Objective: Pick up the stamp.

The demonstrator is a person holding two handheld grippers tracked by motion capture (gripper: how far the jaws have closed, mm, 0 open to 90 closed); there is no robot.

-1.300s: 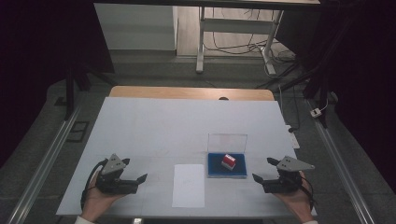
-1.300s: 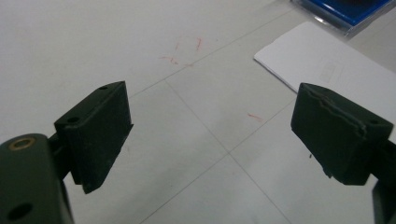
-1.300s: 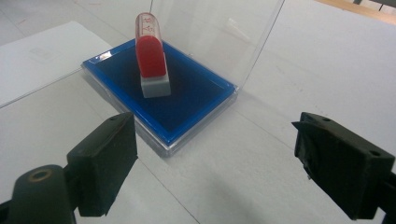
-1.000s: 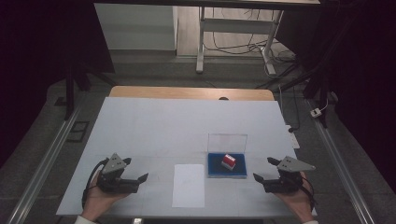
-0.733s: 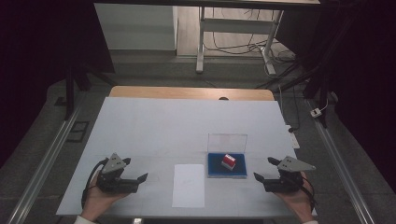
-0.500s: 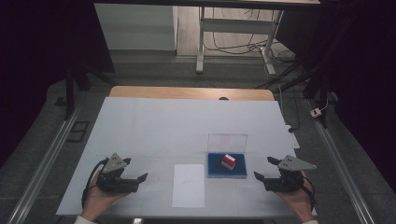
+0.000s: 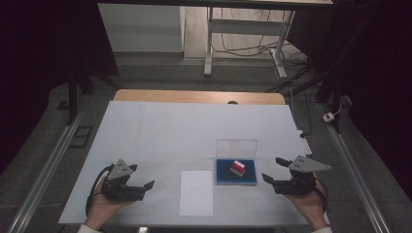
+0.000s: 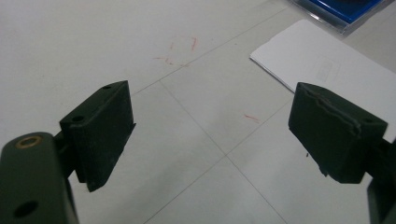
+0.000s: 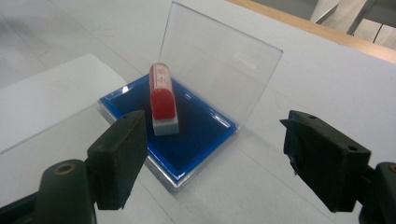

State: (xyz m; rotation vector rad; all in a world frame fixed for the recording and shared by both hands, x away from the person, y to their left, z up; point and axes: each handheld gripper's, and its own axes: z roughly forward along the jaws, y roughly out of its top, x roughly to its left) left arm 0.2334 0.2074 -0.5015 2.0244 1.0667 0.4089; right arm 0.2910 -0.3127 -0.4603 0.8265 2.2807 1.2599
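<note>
Red stamp (image 9: 162,95) on glossy blue pad (image 9: 196,135), clear lid upright; both jaws spread, empty.

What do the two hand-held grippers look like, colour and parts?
Both are black. The left hand-held gripper and the right hand-held gripper each carry a grey three-cornered plate on top and two blocky black jaws with small screw holes. A black cable loops from each. No sleeves are visible.

Bare table (image 7: 160,131) lies open all round; the ink pad's upright clear lid (image 7: 236,147) walls off its far side.
</note>
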